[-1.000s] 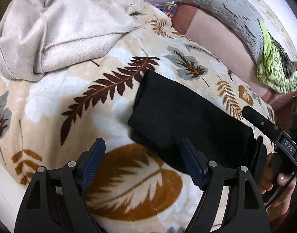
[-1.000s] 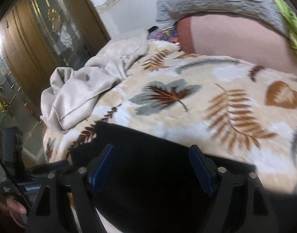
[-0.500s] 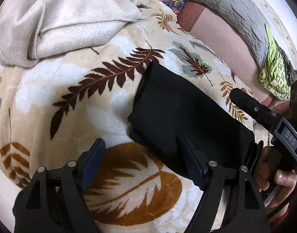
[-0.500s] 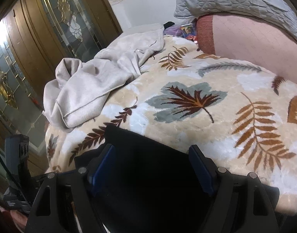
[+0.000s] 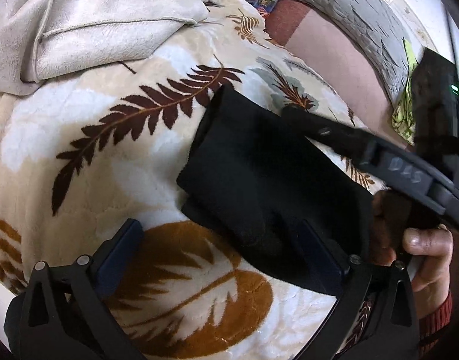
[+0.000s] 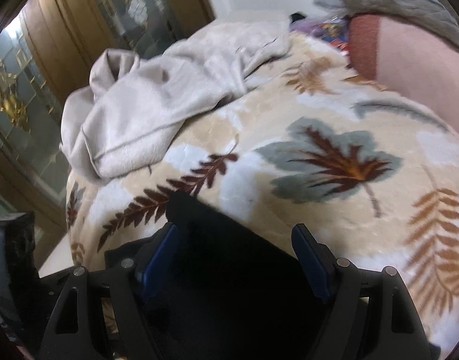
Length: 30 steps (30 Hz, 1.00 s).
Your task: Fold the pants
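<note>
With the black fabric pants (image 5: 259, 174) lying as a compact folded rectangle on the cream fleece bed blanket with brown leaf print (image 5: 88, 156), I judge the folding is nearly done and what remains is tidying the bundle. My left gripper (image 5: 217, 246) is spread wide and holds nothing, its right finger (image 5: 319, 255) at the near edge of the cloth; whether it touches I cannot tell. My right gripper (image 6: 235, 255) hangs over the pants (image 6: 229, 270), likewise spread and empty. To finish well I would press down gently along the near edge, where a lower layer pokes out, squaring it under the top one without dragging the blanket. The crumpled beige plush throw (image 5: 94, 24) lies well apart and needs no attention.
</note>
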Motion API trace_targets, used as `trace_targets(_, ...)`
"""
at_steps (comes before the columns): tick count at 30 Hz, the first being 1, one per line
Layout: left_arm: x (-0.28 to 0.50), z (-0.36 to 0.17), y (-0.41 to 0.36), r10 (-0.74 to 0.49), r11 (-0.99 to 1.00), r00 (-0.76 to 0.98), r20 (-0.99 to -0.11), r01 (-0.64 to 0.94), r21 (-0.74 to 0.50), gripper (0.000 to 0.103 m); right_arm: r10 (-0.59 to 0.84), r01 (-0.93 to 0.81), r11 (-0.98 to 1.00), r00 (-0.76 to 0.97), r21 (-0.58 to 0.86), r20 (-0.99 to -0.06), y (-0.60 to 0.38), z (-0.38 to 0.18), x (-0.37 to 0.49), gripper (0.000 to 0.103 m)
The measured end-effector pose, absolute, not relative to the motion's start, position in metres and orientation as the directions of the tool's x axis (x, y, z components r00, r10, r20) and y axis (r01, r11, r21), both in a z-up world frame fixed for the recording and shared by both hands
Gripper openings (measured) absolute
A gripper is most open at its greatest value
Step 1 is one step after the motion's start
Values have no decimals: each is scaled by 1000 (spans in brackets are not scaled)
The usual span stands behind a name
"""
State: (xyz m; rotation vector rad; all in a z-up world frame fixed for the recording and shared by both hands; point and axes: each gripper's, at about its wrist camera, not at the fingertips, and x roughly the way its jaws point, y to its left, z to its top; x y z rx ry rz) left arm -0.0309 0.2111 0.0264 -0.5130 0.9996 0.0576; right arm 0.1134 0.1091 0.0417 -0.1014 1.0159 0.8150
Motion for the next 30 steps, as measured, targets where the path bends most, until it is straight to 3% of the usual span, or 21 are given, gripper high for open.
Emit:
trace_targets(2,-31,26,211,-180,879,560,-809,-277,-387,103,554,-657,693,221,298,-803,121,29,117,79)
trace_targets(4,-33,27,210,-173,877,588,-790,-273,-395,102,549,-664,682,188,307,-814,128,16,116,60)
trace_targets(5,-34,28,211,-170,876,603,-779,-269,-400,85,538,-665,686,192,294,-821,131,11,113,43)
trace_targets(6,-35,30,211,-167,881,609,-775,-261,-395,68,540,-663,691,209,288,-815,129,13,111,32)
trace_targets(7,-34,32,208,-201,888,598,-776,-222,-402,36,560,-658,688,213,306,-801,124,18,109,23)
trace_targets(8,-33,35,207,-236,887,595,-768,-191,-421,31,598,-650,677,213,346,-773,114,28,106,17)
trace_targets(13,-52,91,174,-238,932,711,-662,-25,-362,27,717,-634,644,307,427,-626,51,89,90,13)
trace_targets(19,-63,139,97,-414,903,717,-560,245,-354,27,734,-544,678,484,494,-476,-76,137,58,13)
trace_targets(23,-59,122,15,-515,856,629,-583,407,-318,24,628,-391,773,582,500,-516,-162,121,32,13)
trace_targets(25,-53,95,-25,-532,838,554,-641,453,-304,23,546,-280,826,613,489,-571,-196,103,23,9)
trace_targets(26,-48,83,-38,-531,834,521,-669,462,-302,23,485,-196,854,634,482,-602,-219,90,16,14)
trace_targets(29,-42,51,-64,-487,844,465,-739,468,-262,22,424,-54,856,642,514,-639,-263,71,2,17)
trace_targets(30,-45,52,-66,-486,841,462,-742,480,-251,22,424,-38,847,649,530,-632,-271,70,-3,29)
